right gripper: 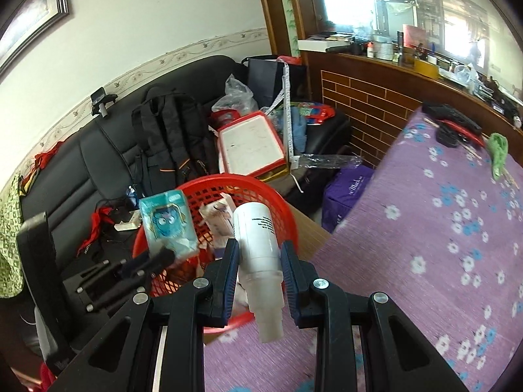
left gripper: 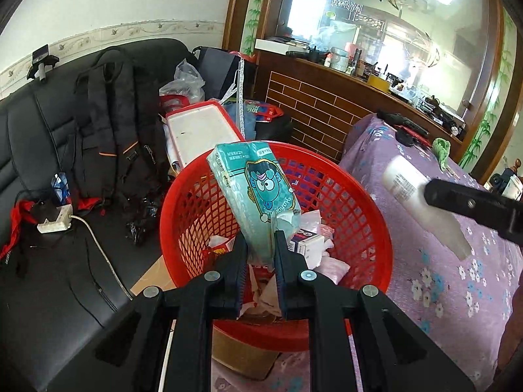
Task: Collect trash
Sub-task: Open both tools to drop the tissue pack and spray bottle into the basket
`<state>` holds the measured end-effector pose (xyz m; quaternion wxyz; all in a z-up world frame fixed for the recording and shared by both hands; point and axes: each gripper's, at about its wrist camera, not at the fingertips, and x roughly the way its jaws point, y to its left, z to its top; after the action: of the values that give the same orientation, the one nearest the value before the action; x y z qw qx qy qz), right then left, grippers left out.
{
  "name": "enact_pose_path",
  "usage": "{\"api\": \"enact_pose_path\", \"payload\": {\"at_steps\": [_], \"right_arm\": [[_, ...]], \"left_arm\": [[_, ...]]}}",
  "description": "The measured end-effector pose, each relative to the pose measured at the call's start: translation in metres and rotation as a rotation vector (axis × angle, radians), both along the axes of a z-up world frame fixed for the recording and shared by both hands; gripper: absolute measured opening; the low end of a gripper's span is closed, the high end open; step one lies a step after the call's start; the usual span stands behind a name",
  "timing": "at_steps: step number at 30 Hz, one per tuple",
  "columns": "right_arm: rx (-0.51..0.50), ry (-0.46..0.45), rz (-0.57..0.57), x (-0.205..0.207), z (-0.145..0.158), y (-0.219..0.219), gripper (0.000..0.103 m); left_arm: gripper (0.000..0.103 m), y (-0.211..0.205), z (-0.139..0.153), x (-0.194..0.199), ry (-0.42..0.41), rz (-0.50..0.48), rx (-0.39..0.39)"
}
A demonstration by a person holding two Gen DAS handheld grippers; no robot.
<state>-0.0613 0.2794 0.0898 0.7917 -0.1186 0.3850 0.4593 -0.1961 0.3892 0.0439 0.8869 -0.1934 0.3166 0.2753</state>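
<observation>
Item one, black sofa with backpack, behind everything. Item two, purple flowered cloth on my right. Item three, red mesh basket, already holding crumpled paper and small cartons, between sofa and cloth. Item four, teal tissue pack: my left gripper pinches its lower end, held over the basket. Item five, white bottle: my right gripper clamps it, bottle bottom toward the basket rim.
</observation>
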Motion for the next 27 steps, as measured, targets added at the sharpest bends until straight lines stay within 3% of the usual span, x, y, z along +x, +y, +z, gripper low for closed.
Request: {"api": "enact_pose_path", "payload": {"at_steps": [27], "right_arm": [[0.001,0.048,-0.004,0.015,-0.015,0.039,0.029]], "left_arm": [[0.015,0.011,-0.007,0.008,0.025,-0.016,-0.010]]}}
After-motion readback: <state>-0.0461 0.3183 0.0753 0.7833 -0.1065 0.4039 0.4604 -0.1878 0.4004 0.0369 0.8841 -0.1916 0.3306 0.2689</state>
